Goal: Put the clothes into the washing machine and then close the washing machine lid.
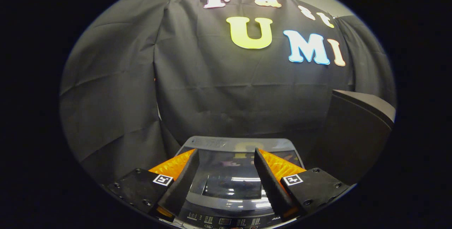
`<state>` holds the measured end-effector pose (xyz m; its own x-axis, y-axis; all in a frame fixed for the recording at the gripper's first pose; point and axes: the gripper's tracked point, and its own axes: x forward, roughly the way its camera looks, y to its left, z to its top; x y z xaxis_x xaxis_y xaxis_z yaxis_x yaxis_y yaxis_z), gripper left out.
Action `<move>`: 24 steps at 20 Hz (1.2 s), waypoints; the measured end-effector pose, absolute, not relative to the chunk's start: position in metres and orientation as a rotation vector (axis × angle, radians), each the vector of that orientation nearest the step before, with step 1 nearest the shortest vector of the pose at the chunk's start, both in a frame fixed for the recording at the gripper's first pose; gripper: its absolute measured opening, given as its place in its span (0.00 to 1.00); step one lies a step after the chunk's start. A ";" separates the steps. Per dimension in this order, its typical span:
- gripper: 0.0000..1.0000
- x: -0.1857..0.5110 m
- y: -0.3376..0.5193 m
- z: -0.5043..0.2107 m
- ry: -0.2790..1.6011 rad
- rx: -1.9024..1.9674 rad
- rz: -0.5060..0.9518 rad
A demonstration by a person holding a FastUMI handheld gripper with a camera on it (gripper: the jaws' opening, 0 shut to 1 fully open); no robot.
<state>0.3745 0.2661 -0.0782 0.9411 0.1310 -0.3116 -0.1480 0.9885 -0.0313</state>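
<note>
The washing machine (233, 142) stands just ahead of and below my fingers, seen from above. Its dark glass lid (227, 179) lies flat and shut, with reflections on it. The control panel (226, 220) runs along the near edge, under the fingers. My gripper (226, 156) hovers above the lid, open, with nothing between its orange-and-black fingers (180, 172). No clothes lie on the lid.
A tall dark grey box-like object (356, 130) stands close to the right of the washing machine. The black cloth wall (212, 91) hangs right behind the machine and wraps around on the left.
</note>
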 end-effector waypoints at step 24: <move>0.97 0.233 0.147 0.090 0.088 -0.044 0.218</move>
<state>0.2333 0.1470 0.0899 0.9724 0.2145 -0.0920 -0.2183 0.9753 -0.0339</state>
